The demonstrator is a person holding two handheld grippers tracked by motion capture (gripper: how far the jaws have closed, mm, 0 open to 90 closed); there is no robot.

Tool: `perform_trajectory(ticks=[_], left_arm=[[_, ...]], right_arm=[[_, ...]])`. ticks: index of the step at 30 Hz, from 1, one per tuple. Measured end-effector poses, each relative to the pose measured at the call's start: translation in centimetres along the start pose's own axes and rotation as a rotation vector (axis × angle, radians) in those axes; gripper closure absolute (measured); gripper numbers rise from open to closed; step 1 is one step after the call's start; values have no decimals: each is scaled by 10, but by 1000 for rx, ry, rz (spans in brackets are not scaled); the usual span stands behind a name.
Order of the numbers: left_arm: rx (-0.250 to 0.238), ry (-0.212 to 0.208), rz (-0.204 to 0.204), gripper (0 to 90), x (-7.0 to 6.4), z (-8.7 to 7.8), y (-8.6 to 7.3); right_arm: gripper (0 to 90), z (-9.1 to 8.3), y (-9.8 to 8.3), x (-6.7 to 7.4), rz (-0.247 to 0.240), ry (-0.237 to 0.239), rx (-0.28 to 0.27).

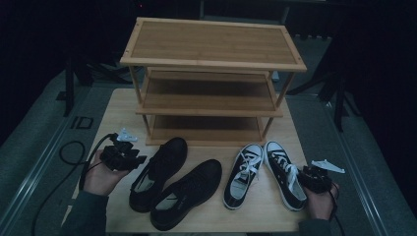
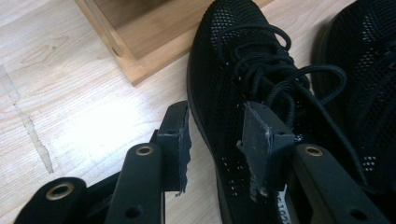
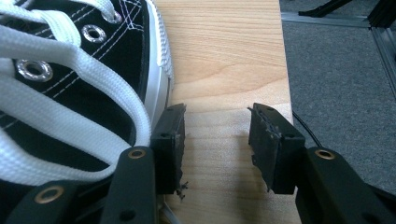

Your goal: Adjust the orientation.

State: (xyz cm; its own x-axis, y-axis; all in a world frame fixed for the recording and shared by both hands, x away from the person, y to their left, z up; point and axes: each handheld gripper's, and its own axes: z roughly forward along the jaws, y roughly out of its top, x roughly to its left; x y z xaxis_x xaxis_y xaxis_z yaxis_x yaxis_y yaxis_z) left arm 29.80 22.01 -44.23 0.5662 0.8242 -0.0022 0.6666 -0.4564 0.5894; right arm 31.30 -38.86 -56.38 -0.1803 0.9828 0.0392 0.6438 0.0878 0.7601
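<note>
Straddling black mesh shoe (image 2: 243, 70) edge: left gripper (image 2: 217, 140), jaws apart.

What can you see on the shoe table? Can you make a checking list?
Surface: light wooden table, bare patches clean.
Job's things: pair of black mesh shoes; pair of black-and-white canvas sneakers; three-shelf bamboo rack, shelves bare.
Clutter: nothing seen.
Grippers: left gripper open, one jaw over a black shoe's laces; right gripper open over table beside a sneaker.
Cables: black cable trails off left.
Surroundings: dark, grey floor.
</note>
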Motion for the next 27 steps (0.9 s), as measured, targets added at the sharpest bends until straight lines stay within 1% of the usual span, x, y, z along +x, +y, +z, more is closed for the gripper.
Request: perform_trajectory(ticks=[11, 15, 25, 27], left_arm=[[21, -18, 29, 616, -8, -5, 3], [33, -32, 38, 616, -10, -6, 3], [82, -38, 61, 618, -15, -3, 5], [84, -42, 61, 619, -15, -2, 5]], right_arm=[[553, 0, 0, 0, 0, 0, 0], [553, 0, 0, 0, 0, 0, 0], [552, 0, 0, 0, 1, 0, 0], [552, 0, 0, 0, 0, 0, 0]])
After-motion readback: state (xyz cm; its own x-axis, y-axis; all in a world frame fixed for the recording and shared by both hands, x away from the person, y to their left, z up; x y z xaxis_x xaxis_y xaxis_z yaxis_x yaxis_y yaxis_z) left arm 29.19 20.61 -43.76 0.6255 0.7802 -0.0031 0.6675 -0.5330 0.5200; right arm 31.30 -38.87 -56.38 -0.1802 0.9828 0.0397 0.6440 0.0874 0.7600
